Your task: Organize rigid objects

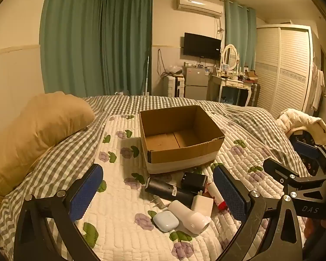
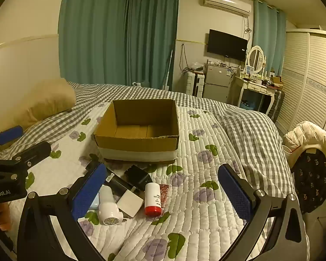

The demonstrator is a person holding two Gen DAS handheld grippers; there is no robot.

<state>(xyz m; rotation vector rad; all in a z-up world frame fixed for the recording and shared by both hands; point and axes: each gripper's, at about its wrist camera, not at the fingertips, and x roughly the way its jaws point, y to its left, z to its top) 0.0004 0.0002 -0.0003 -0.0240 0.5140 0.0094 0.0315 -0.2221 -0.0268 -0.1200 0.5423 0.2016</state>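
Nothing's boxed yet: both tongs, left gripper [image 1: 157,192] and right gripper [image 2: 162,193], hang released over the clutter, cardboard box [image 1: 180,134] just beyond, so next means clenching one item.

The open brown cardboard box [image 2: 137,143] is matt, rough corrugated paper with a band of smoother pale tape around its base. Under it lies a white quilted cloth blanket [image 1: 119,217], soft and ribbed, printed with purple flowers, over grey-and-white checked cotton bedding [image 1: 60,158]. The white rounded plastic charger [image 1: 190,217] and pale blue plastic case [image 1: 165,220] look smooth and glossy. The black cylinder [image 1: 169,190] has a satin sheen. The white plastic bottle with red cap [image 2: 152,199] is smooth. The gripper frames look like matt black plastic with metal screws and blue textured pads [image 1: 87,193].
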